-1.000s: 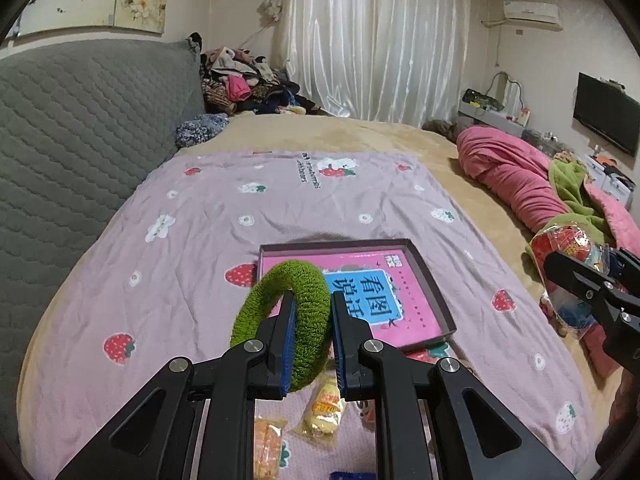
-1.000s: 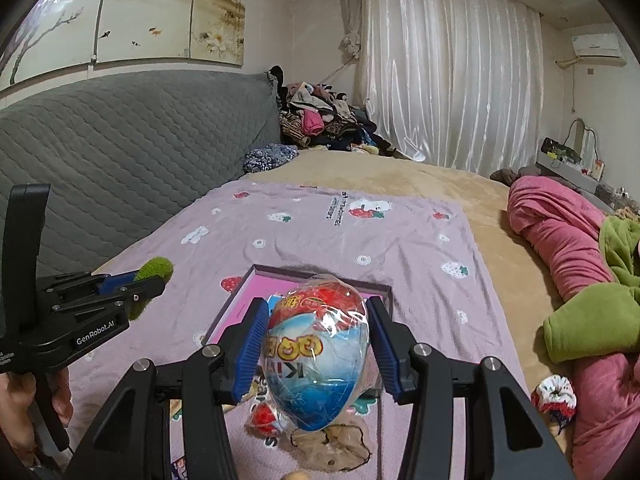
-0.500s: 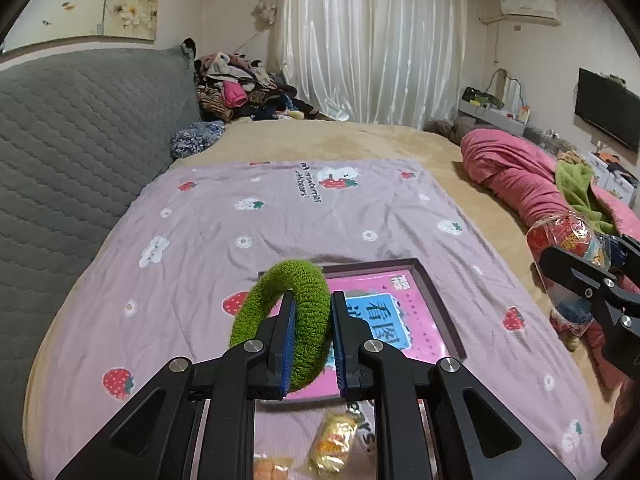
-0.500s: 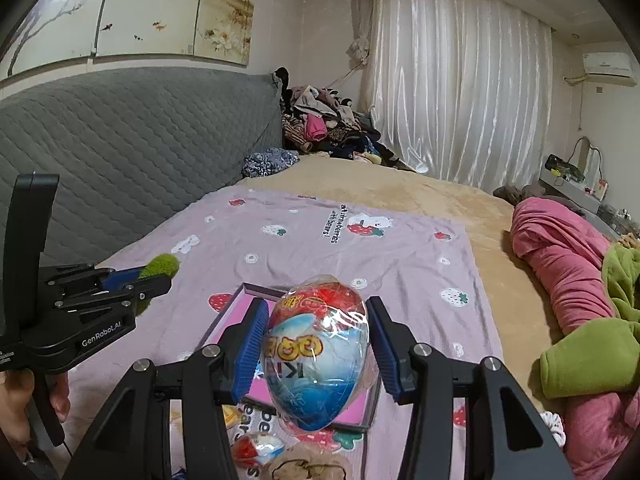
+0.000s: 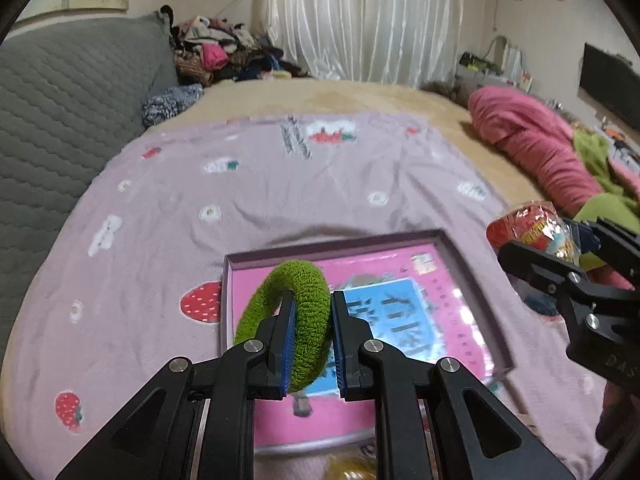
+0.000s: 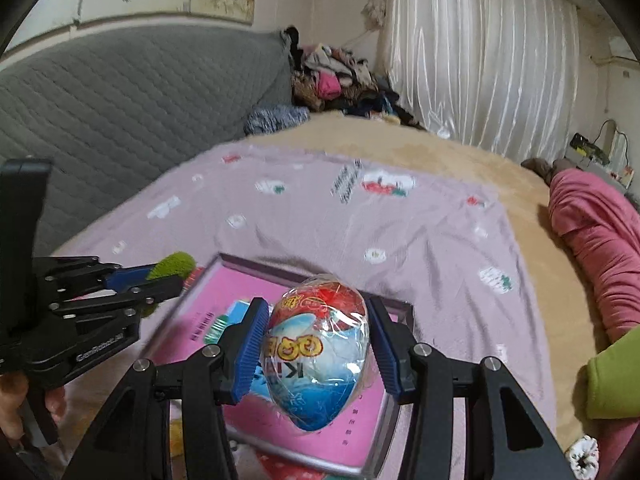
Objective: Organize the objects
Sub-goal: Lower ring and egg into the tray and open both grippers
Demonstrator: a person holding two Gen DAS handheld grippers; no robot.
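My left gripper (image 5: 312, 304) is shut on a fuzzy green hair tie (image 5: 294, 292), which it holds upright above a shallow box lid (image 5: 472, 276) with a pink and blue printed inside. My right gripper (image 6: 316, 320) is shut on a foil-wrapped toy egg (image 6: 316, 356), red on top and blue below, hanging over the same lid (image 6: 400, 308). In the left wrist view the egg (image 5: 524, 228) and right gripper (image 5: 576, 244) appear at the right edge. In the right wrist view the left gripper (image 6: 160, 276) with the green tie (image 6: 174, 264) shows at the left.
The lid lies on a lilac strawberry-print sheet (image 5: 240, 200) over a tan bed. A grey quilted headboard (image 5: 60, 100) is at left, a clothes pile (image 5: 216, 52) behind, and pink and green bedding (image 5: 540, 156) at right. A yellow snack packet (image 5: 348, 468) lies near the lid's front edge.
Both grippers have moved forward and down toward the lid, which now fills more of each view. The snack packets have slid to the bottom edge. Both grips are unchanged.
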